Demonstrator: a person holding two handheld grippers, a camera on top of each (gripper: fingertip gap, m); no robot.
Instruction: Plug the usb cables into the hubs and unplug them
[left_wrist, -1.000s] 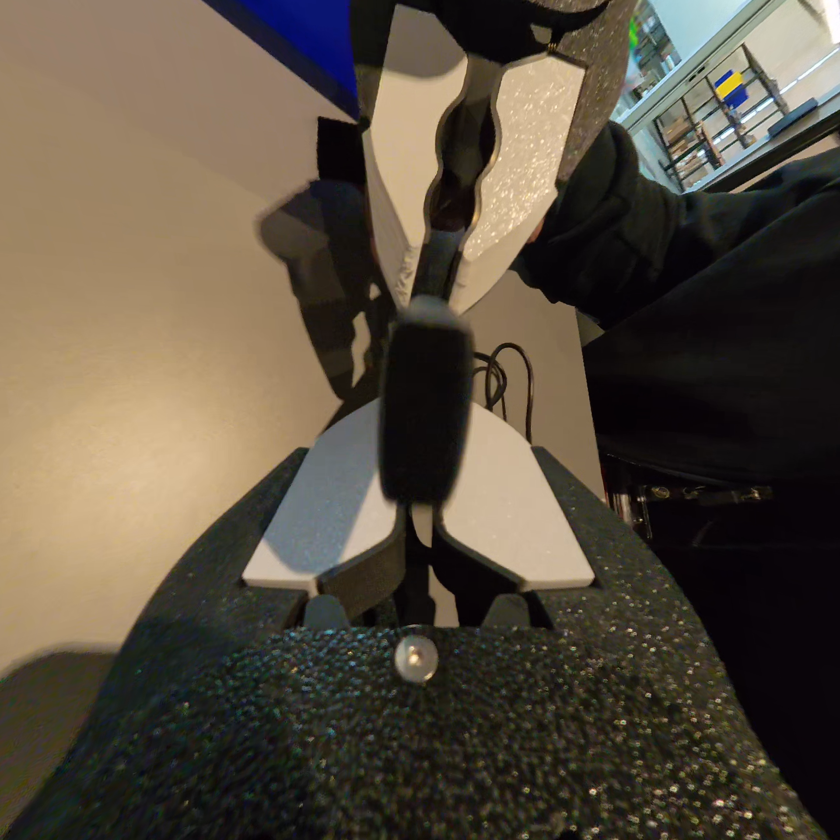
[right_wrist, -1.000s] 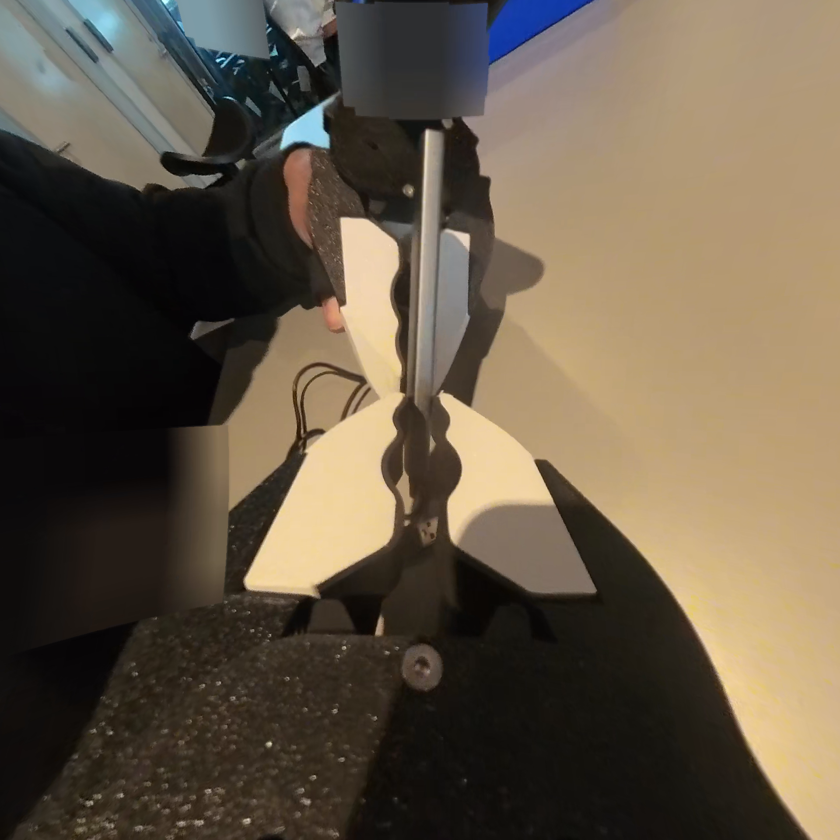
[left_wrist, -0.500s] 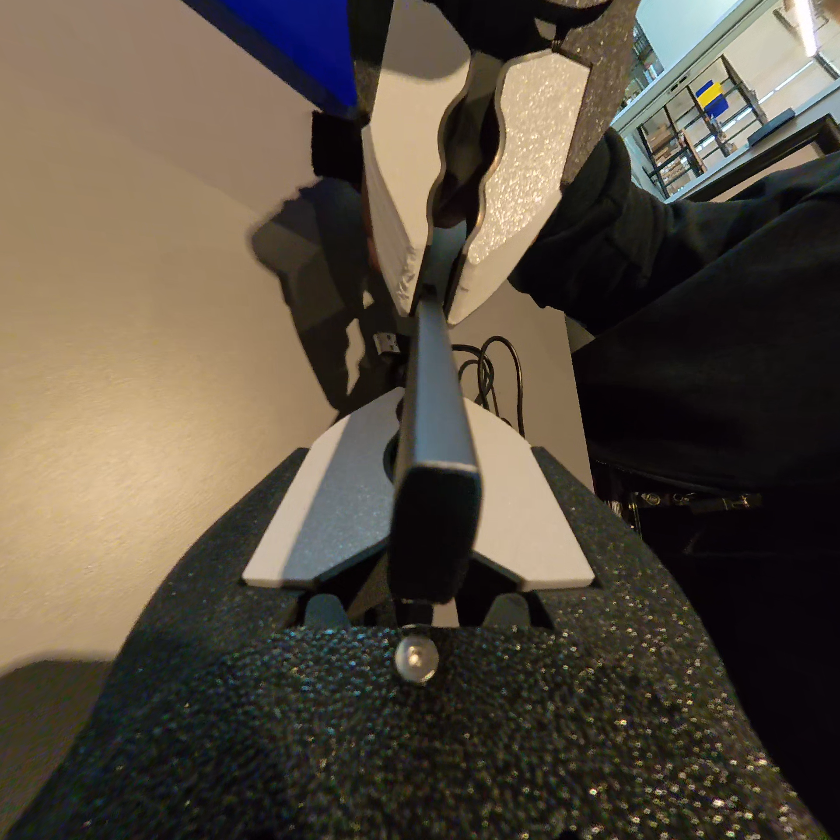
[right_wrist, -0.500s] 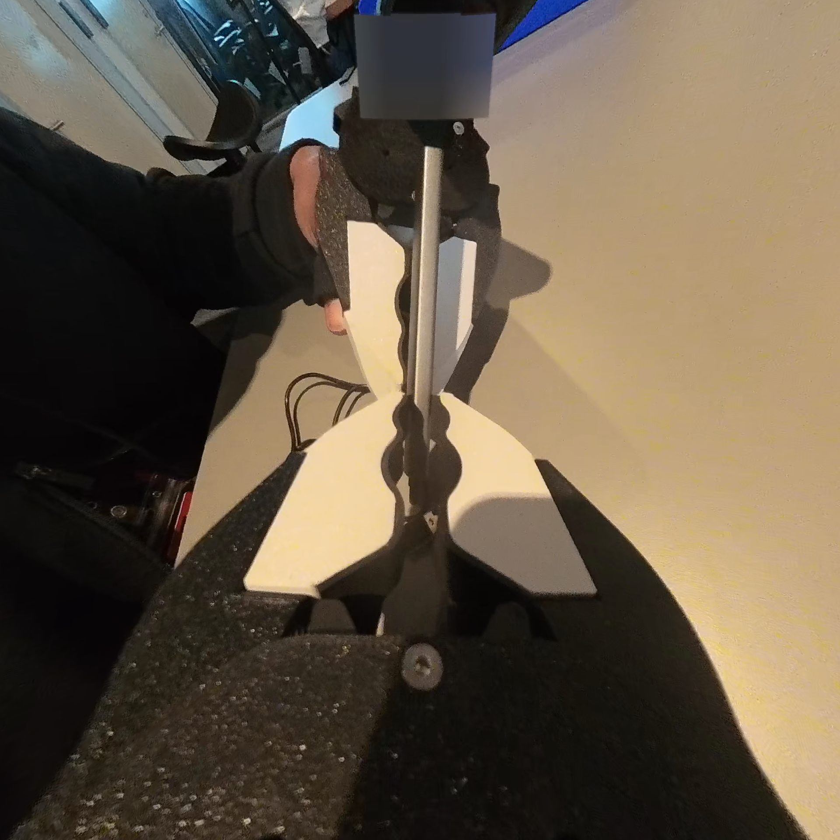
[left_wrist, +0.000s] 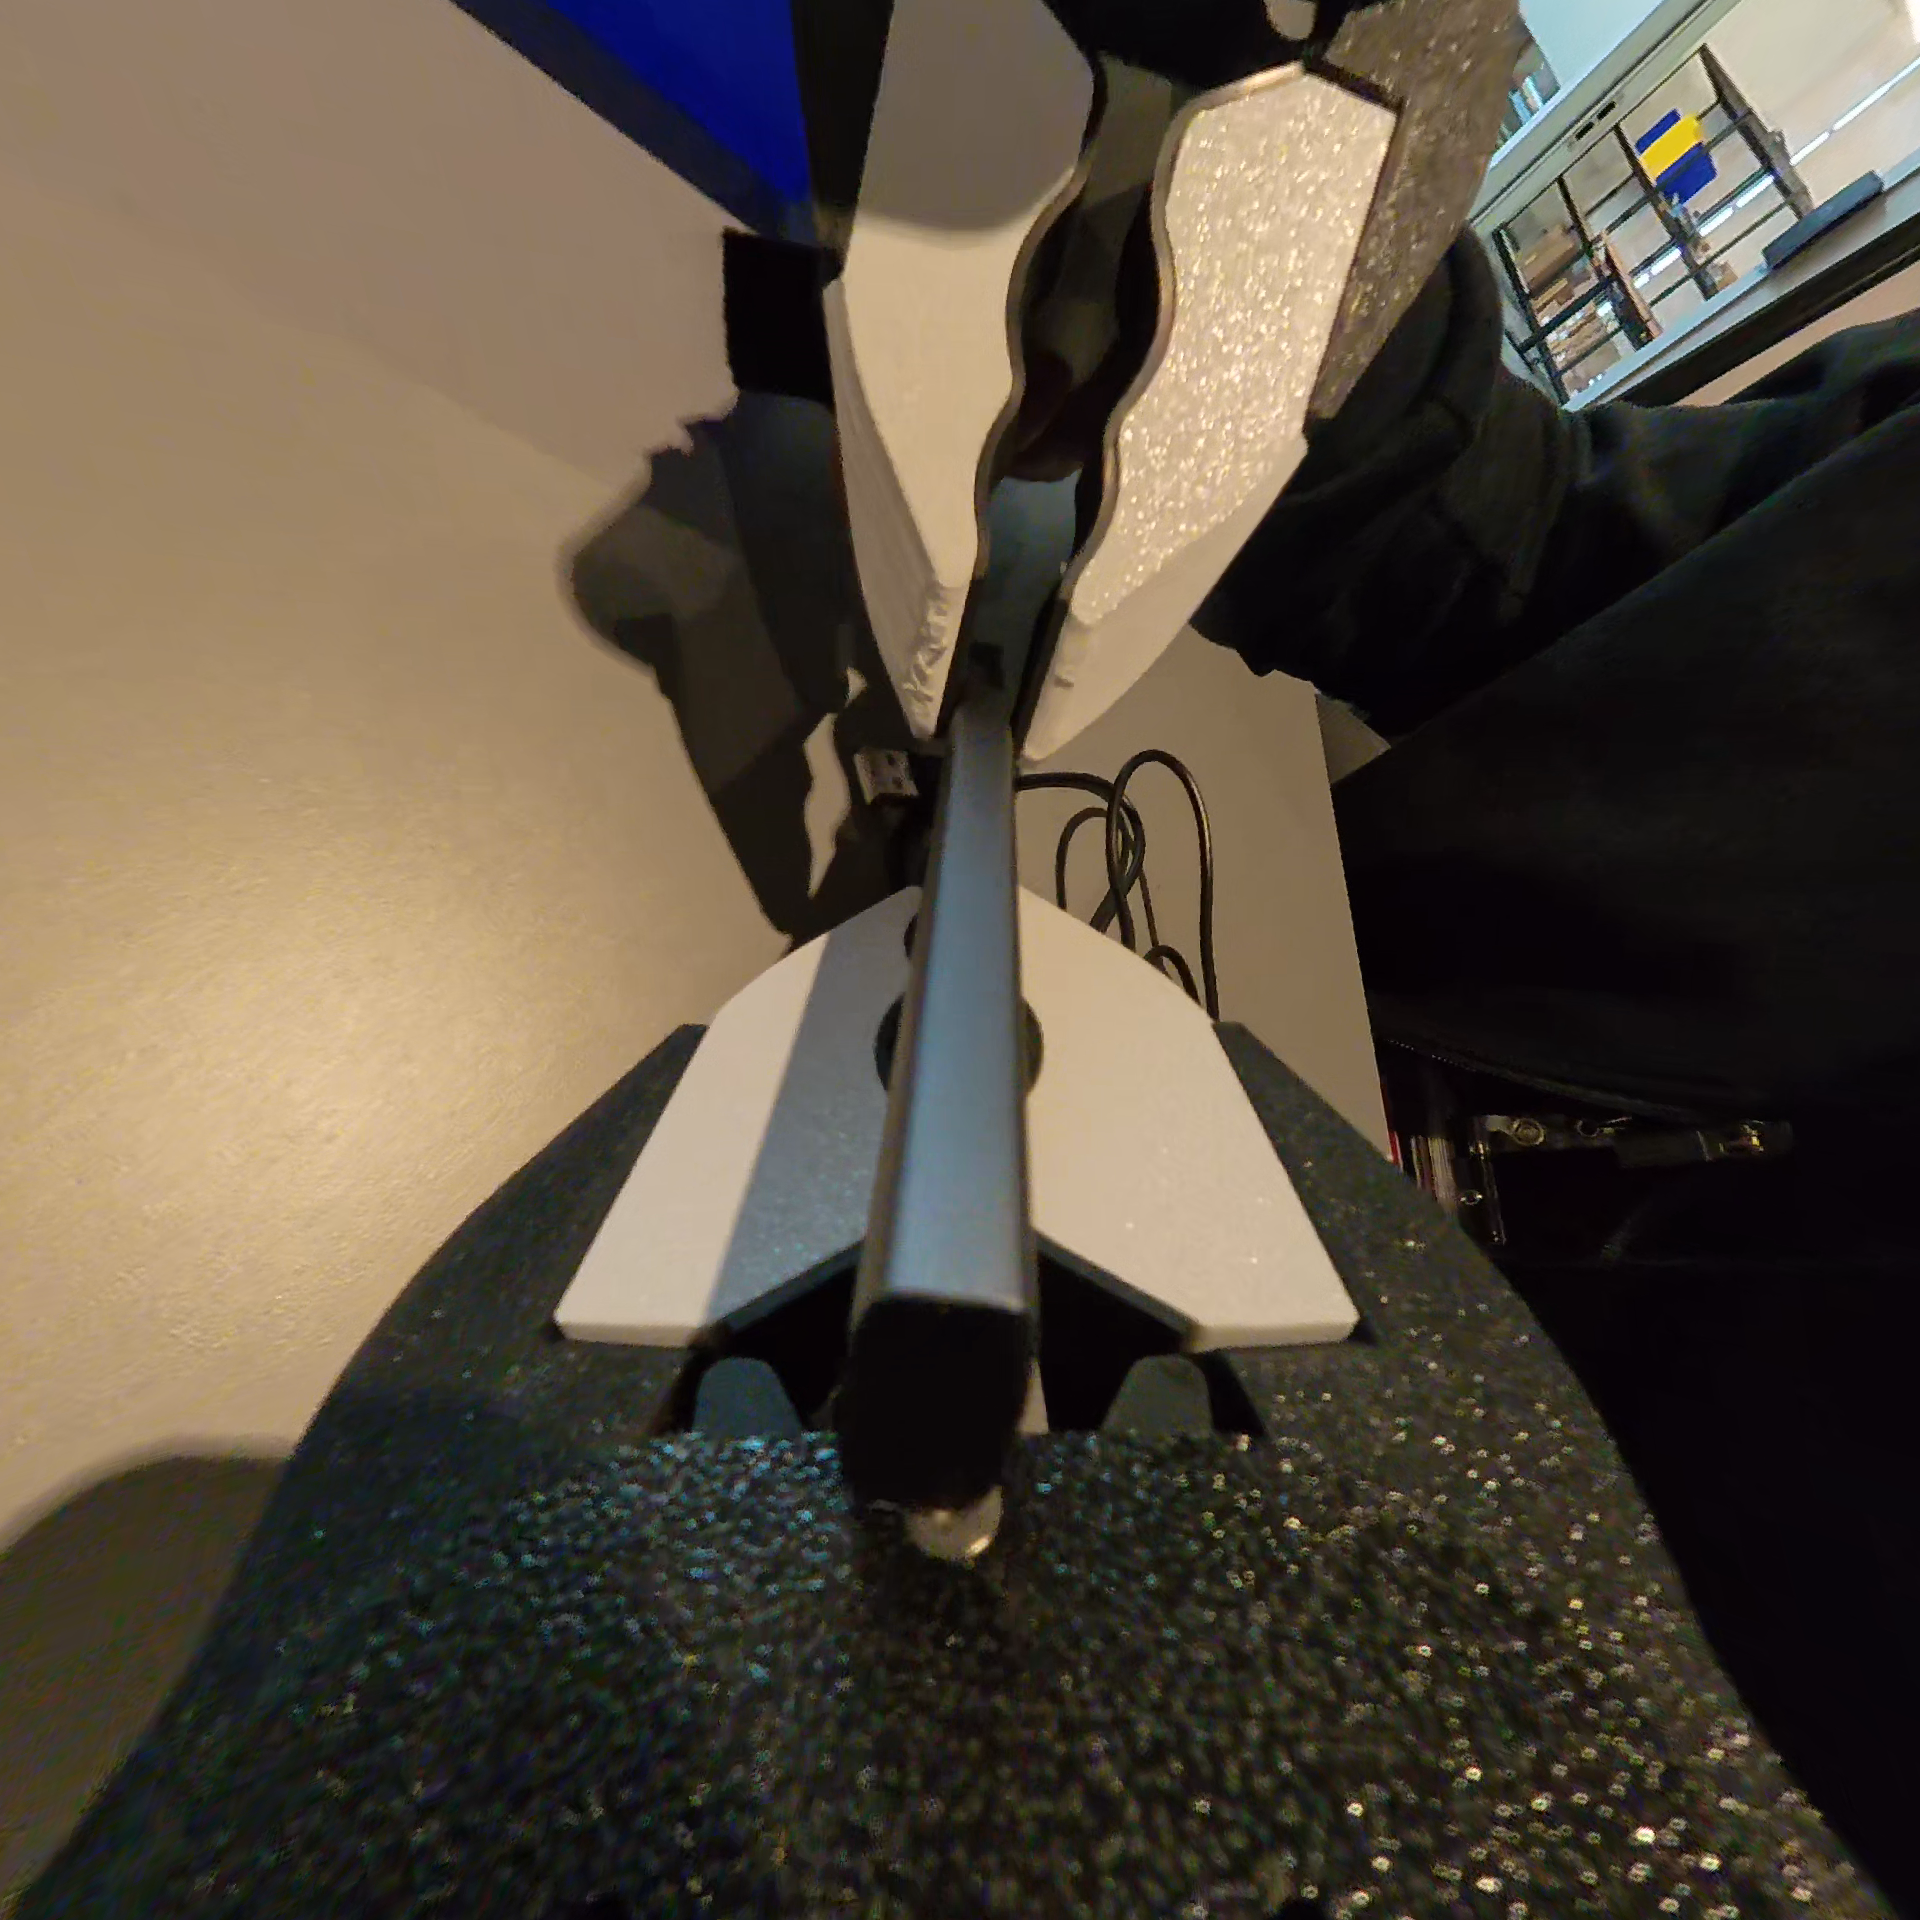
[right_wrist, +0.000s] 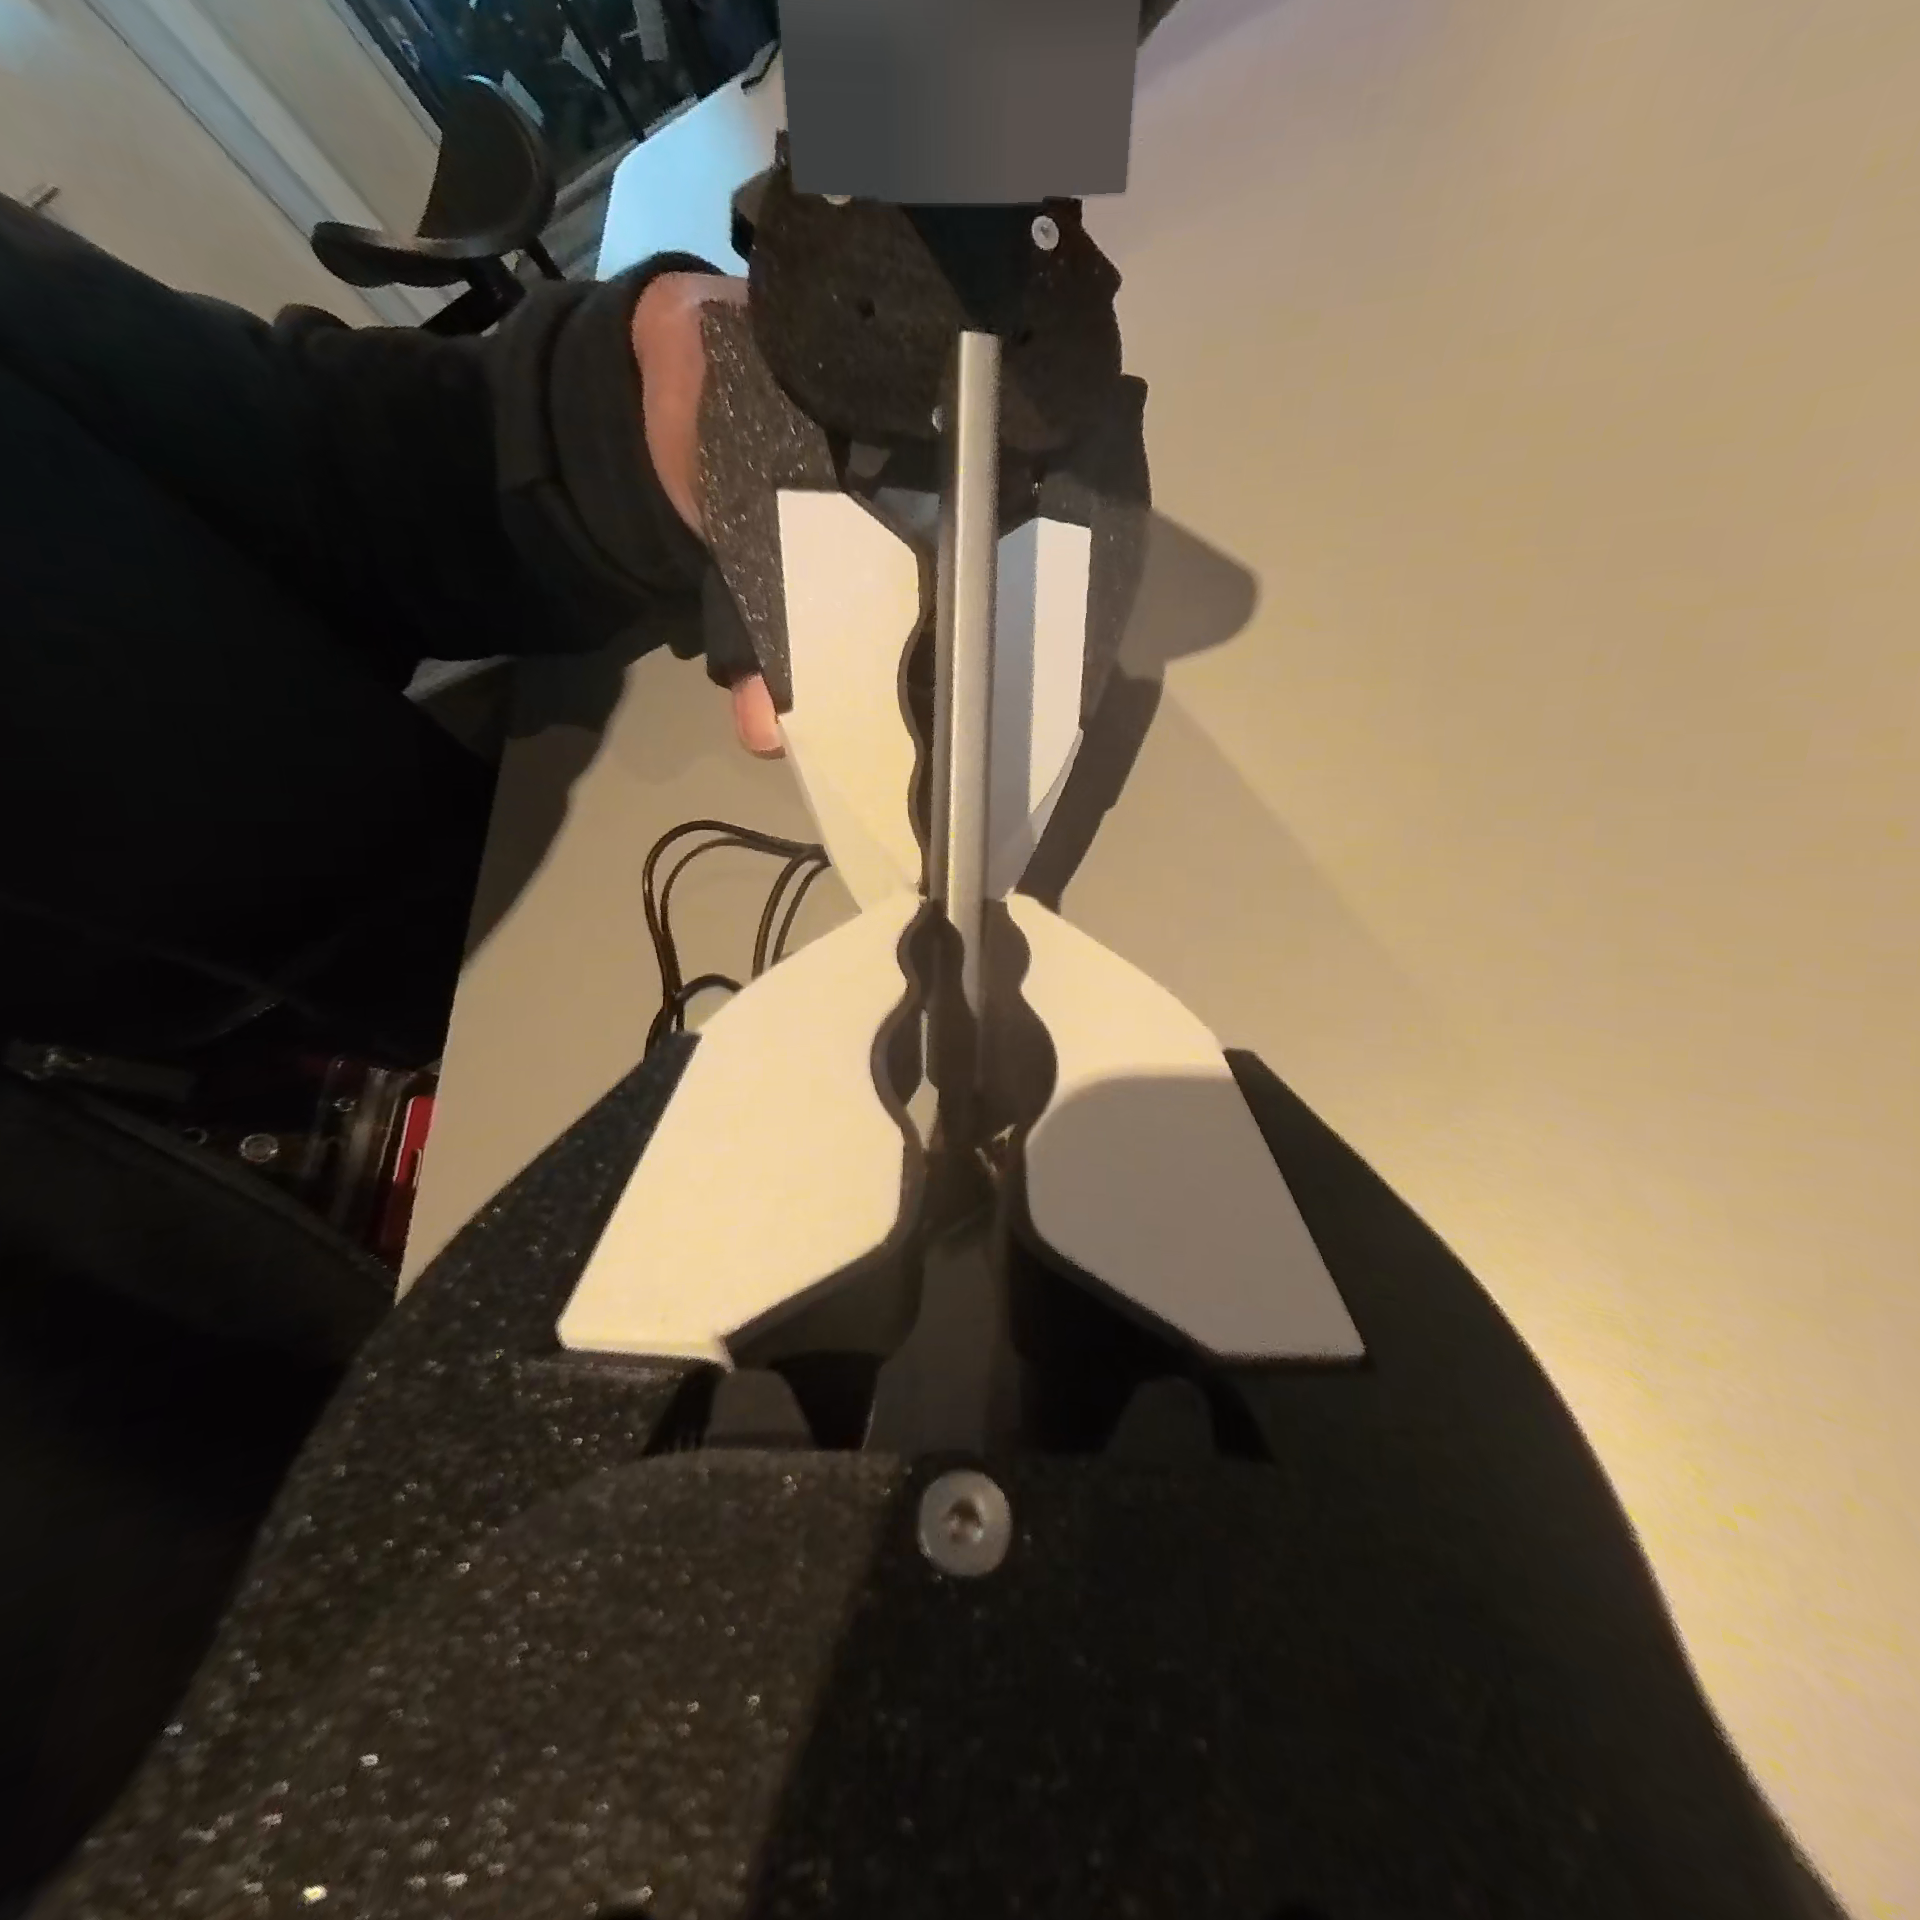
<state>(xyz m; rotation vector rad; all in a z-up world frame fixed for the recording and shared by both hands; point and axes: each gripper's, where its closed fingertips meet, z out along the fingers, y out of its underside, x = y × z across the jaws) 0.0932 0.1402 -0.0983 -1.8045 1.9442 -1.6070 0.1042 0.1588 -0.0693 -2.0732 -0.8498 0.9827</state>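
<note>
The two grippers face each other tip to tip above a pale table (left_wrist: 312, 831), each held by a hand in a black sleeve. The left gripper (left_wrist: 961, 935) has its white fingers (left_wrist: 727, 1174) closed on the hub (left_wrist: 956, 1039), a long, slim grey metal bar that runs lengthwise between them, its dark near end almost at the camera. The right gripper (right_wrist: 961, 935) has its jaws together on something thin and dark at the far end of the hub — most likely the cable's plug, though the fingers hide it too much to be sure. In the right wrist view the hub (right_wrist: 966, 623) shows as a narrow silver strip standing straight up the middle, passing between the left gripper's fingers (right_wrist: 852, 644).

Compared with a second ago, the hub has swung in the left view: then only its blunt dark end faced the lens, blurred, and now its whole length lies along the fingers. The right view has changed little — the hub stands a touch larger.

A loose black cable (left_wrist: 1143, 831) lies coiled on the table just beyond the fingertips, near the table's edge by the person's dark clothing.
</note>
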